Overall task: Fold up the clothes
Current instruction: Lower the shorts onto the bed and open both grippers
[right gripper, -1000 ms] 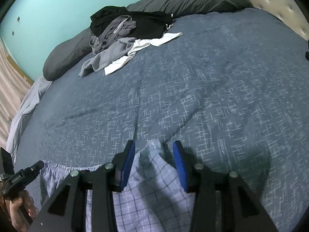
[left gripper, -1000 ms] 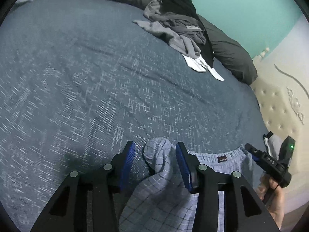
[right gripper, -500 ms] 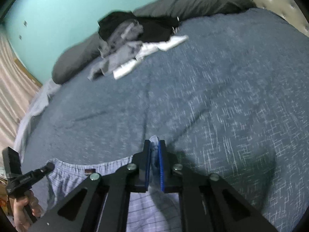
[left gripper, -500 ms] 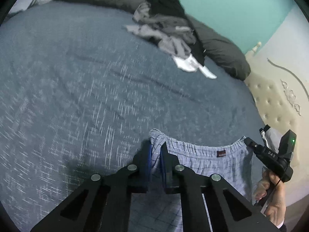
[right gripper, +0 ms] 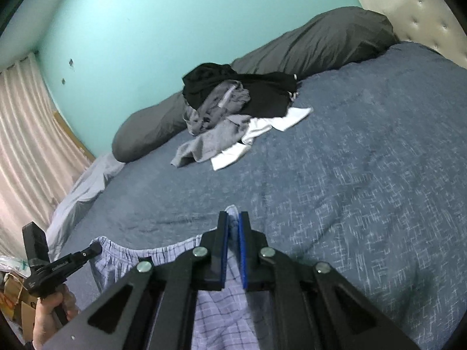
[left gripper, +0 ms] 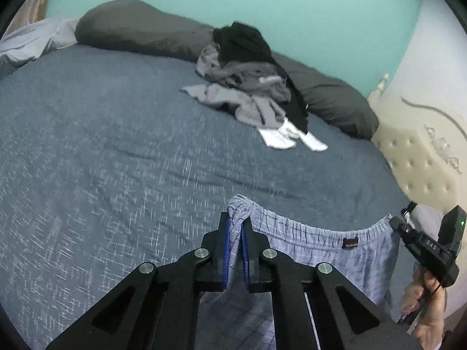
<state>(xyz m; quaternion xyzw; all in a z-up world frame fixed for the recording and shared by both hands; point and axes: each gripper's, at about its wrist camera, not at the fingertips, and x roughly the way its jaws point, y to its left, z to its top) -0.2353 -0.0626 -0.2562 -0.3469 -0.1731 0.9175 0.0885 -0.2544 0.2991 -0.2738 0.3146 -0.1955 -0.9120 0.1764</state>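
Here each claw is clamped on 1 end of the waistband of the pale blue checked cotton boxer shorts (left gripper: 321,250), so the garment hangs spread between them instead of bunching. The left claw (left gripper: 235,233) pinches the left corner of the elastic band, with a small tuft of cloth poking out past its blue pads. The right claw (right gripper: 233,227) grips the opposite corner the same way. The band sags slightly between the 2 grips, its dark label facing the left camera, which suggests the shorts are held loosely stretched, lifted above the near edge of the dark blue flecked bedspread (left gripper: 116,160). Holding both corners probably serves to lay the shorts flat on the bed before folding; that step is not yet done. Near the far edge, a heap of black, grey and white unfolded clothes (left gripper: 251,87) rests against long dark grey pillows (left gripper: 140,29), well apart from the shorts.
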